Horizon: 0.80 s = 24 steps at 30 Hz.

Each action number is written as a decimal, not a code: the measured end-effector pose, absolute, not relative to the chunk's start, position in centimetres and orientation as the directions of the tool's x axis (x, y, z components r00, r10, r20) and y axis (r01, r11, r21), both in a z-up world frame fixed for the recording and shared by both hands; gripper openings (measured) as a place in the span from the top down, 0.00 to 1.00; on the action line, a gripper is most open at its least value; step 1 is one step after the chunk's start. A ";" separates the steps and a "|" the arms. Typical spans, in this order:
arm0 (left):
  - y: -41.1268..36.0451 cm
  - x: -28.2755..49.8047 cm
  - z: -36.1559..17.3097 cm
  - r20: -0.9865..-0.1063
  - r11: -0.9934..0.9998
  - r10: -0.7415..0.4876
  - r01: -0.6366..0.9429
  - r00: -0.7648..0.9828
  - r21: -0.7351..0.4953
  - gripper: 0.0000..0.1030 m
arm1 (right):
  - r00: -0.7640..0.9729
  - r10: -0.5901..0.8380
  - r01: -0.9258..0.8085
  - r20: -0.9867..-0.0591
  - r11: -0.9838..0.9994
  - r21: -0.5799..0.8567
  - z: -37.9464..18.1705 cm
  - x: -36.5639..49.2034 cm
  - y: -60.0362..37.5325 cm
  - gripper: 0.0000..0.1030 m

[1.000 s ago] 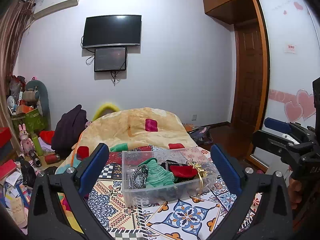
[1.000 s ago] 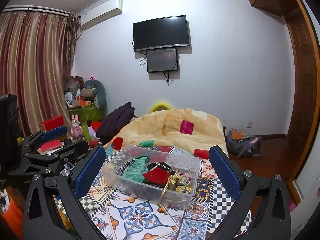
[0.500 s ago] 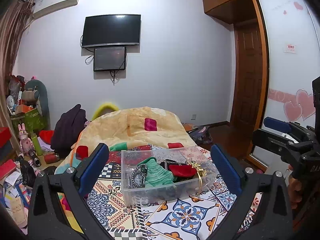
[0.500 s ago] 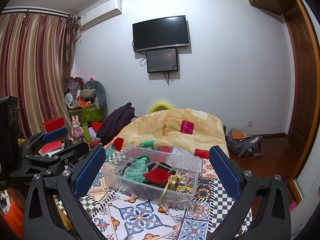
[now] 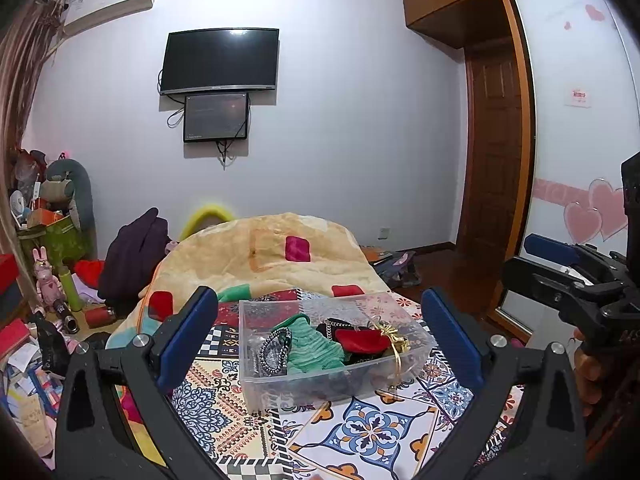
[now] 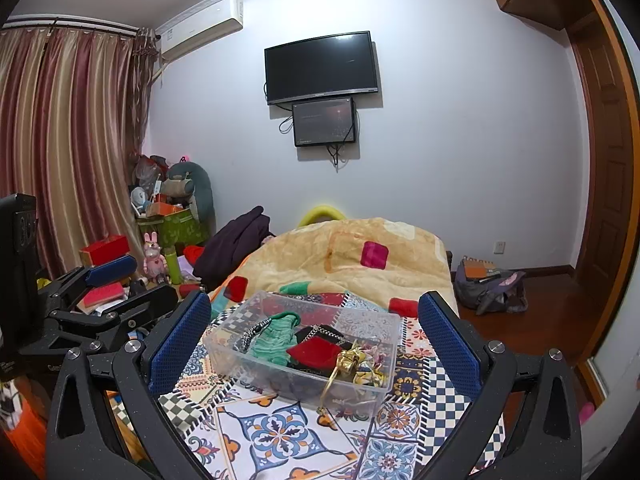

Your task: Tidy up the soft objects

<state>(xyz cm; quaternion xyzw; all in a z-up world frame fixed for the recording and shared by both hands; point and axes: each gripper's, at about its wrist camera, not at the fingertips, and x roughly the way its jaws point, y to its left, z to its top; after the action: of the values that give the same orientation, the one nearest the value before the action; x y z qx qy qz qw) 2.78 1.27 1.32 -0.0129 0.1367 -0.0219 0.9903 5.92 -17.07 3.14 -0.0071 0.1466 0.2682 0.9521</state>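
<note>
A clear plastic box (image 5: pixel 256 376) (image 6: pixel 224 354) sits on the patterned cloth of the bed. In it lie a green cloth (image 5: pixel 316 350) (image 6: pixel 272 338), a red cloth (image 5: pixel 362 340) (image 6: pixel 316 350), a black piece with a chain, a beaded band (image 5: pixel 274 346) and a gold ribbon bundle (image 6: pixel 354 362). My left gripper (image 5: pixel 320 334) is open and empty, hanging in front of the box. My right gripper (image 6: pixel 314 334) is open and empty too, also in front of the box. Each gripper shows at the edge of the other's view.
A beige blanket (image 5: pixel 272 256) with coloured patches is heaped behind the box. A dark garment (image 5: pixel 132 256) lies at its left. Toys, boxes and papers clutter the floor at the left (image 5: pixel 44 280). A bag (image 6: pixel 488 286) lies on the floor by the door at the right.
</note>
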 end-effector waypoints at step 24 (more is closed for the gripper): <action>1.7 2.9 1.6 -0.285 0.997 -0.066 0.054 0.956 -0.050 0.00 | 0.811 0.504 -0.505 -0.297 0.859 0.079 2.6 6.1 -16.9 0.00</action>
<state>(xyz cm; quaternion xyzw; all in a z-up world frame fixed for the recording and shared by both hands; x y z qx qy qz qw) 2.94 1.65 1.56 -0.0211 0.1447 -0.0302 0.9888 6.14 -16.90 2.62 -0.0020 0.1555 0.2652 0.9516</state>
